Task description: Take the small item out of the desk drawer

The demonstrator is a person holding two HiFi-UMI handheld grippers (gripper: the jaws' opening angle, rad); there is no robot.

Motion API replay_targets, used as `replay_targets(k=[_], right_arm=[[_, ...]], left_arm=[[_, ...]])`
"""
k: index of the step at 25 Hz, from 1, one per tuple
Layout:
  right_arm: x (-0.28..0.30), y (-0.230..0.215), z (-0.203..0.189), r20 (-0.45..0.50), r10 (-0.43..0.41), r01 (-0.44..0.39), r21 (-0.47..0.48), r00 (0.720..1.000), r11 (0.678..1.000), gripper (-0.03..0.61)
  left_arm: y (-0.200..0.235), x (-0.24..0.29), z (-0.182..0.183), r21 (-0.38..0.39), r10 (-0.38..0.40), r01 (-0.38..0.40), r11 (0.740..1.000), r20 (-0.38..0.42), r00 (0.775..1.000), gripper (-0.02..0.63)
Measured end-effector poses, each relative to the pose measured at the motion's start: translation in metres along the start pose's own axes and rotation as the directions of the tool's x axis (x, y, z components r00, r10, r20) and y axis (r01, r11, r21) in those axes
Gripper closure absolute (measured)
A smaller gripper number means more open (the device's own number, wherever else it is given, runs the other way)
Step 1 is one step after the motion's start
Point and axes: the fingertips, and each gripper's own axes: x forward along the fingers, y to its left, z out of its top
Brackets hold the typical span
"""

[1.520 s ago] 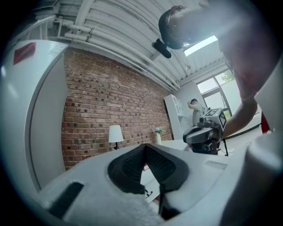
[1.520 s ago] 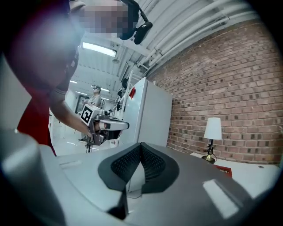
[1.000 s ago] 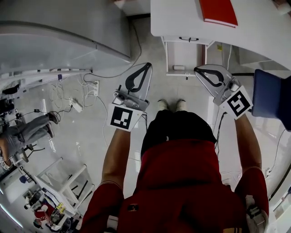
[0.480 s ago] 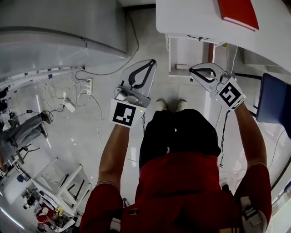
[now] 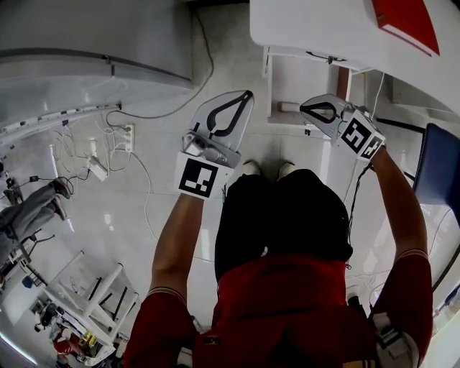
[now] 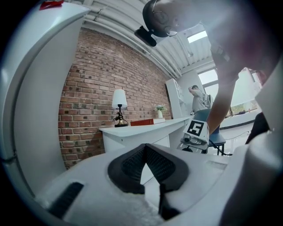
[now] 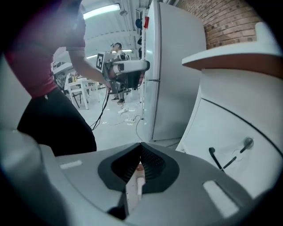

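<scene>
1. Room: pale glossy floor [image 5: 129,215] with a power strip [image 5: 129,134] and loose cables at left. Brick wall [image 6: 101,66] behind a white worktop [image 5: 309,21], which carries a red book [image 5: 406,21] and a lamp [image 6: 119,103].
2. Left gripper [image 5: 248,93]: tips together, nothing between them, held in the air over the floor.
3. Right gripper [image 5: 303,108]: tips together, close to the desk front. A pale sliver shows in the slit behind the tips; I cannot tell what it is.
4. Drawer front [image 7: 221,128] is closed, and its dark handle [image 7: 230,156] is just right of the right gripper, not touched.
5. Small white item [image 5: 287,106] lies low at the desk front, just left of the right gripper's tips in the head view. Shelf or floor: cannot tell.
</scene>
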Motion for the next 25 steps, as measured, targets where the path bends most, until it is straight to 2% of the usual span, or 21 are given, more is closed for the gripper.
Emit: replay_targets(k=[6,11,22,25], right_arm=[[0.035,-0.008,-0.053,-0.075,0.058,-0.057,0.014,0.996,0.998,0.552],[0.066,-0.009,-0.098,-0.142,0.124,-0.121,0.025,0.982,0.992,0.532],[0.123,-0.007,-0.191,-0.319,0.277,-0.271,0.063,0.907,0.960,0.458],[0.135,-0.004,-0.214,-0.375,0.302,-0.300,0.066,0.876,0.952,0.434]], left_arm=[[0.002,0.009,-0.048,0.023,-0.022,0.022,0.999,-0.014,1.000,0.611],[0.005,0.020,-0.088,0.002,-0.027,0.027,1.000,-0.010,1.000,0.611],[0.006,0.037,-0.157,0.033,-0.060,0.061,0.998,-0.026,0.998,0.611],[0.005,0.036,-0.172,0.037,-0.061,0.062,0.997,-0.037,0.997,0.611]])
